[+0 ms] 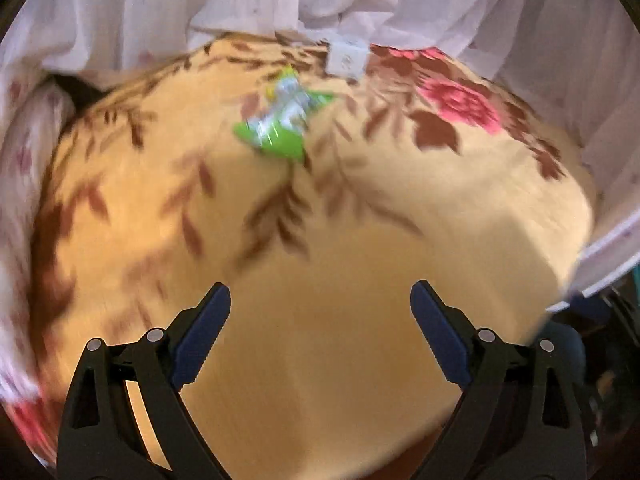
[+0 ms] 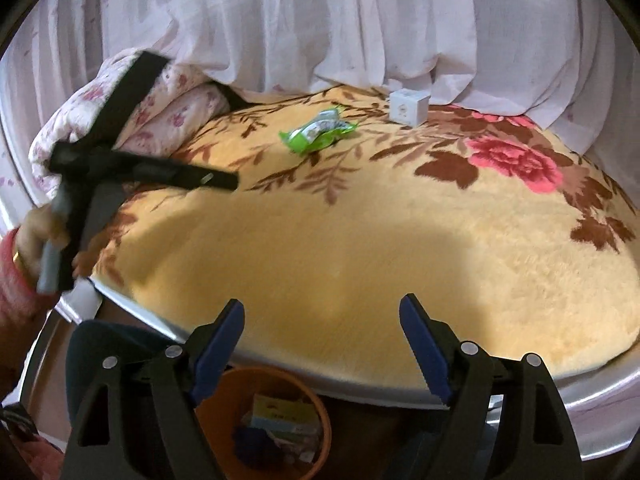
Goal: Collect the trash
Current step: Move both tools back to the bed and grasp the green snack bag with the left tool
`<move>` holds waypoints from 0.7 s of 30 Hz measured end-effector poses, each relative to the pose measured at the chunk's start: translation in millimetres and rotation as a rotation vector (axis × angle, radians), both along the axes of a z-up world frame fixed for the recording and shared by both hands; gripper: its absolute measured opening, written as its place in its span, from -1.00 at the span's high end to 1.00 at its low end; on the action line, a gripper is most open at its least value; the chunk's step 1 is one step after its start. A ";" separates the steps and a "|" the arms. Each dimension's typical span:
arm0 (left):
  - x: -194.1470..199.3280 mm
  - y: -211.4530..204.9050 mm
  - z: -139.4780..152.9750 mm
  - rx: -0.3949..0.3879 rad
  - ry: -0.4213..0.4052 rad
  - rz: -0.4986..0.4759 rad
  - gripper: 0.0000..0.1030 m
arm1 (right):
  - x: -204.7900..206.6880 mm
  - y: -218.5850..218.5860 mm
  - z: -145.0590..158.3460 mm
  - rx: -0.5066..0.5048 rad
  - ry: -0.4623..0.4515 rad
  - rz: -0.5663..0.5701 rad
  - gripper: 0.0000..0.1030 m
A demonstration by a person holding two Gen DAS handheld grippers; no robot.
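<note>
A crumpled green and white wrapper (image 1: 280,118) lies on the yellow floral blanket (image 1: 320,240) toward the far side; it also shows in the right wrist view (image 2: 318,133). A small white box (image 1: 346,58) sits behind it by the curtain, also seen in the right wrist view (image 2: 409,107). My left gripper (image 1: 320,300) is open and empty above the blanket, short of the wrapper. My right gripper (image 2: 321,314) is open and empty over the bed's near edge. An orange bin (image 2: 264,420) with several bits of trash in it stands below it.
White curtains (image 2: 320,20) hang behind the bed. A folded floral quilt (image 2: 152,112) lies at the bed's left. The left hand-held gripper body (image 2: 120,168) reaches over the blanket's left side in the right wrist view.
</note>
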State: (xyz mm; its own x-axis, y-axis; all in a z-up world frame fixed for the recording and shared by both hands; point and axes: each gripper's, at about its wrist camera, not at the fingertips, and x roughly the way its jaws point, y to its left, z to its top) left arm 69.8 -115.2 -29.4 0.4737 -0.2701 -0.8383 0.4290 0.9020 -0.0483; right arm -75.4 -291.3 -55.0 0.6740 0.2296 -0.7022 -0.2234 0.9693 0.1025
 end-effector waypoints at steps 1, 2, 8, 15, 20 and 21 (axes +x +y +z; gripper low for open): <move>16.2 -4.9 1.4 0.017 -0.009 -0.001 -0.73 | 3.3 -1.6 0.0 0.003 -0.001 -0.005 -0.52; 30.6 -9.0 2.3 0.024 -0.015 -0.001 -0.73 | 7.4 -3.6 0.0 0.008 0.001 -0.009 -0.52; 126.3 -37.7 -9.2 0.096 -0.031 0.023 -0.73 | 32.4 -15.8 -2.0 0.010 0.006 -0.033 -0.52; 189.8 -61.0 -35.2 0.146 0.003 0.043 -0.73 | 63.6 -29.2 0.3 0.013 -0.008 -0.053 -0.52; 199.7 -63.8 -48.7 0.135 0.023 0.043 0.15 | 83.8 -33.1 5.3 0.011 -0.025 -0.050 -0.52; 199.4 -62.6 -50.8 0.129 0.027 0.045 0.20 | 87.5 -33.9 6.8 0.010 -0.029 -0.050 -0.52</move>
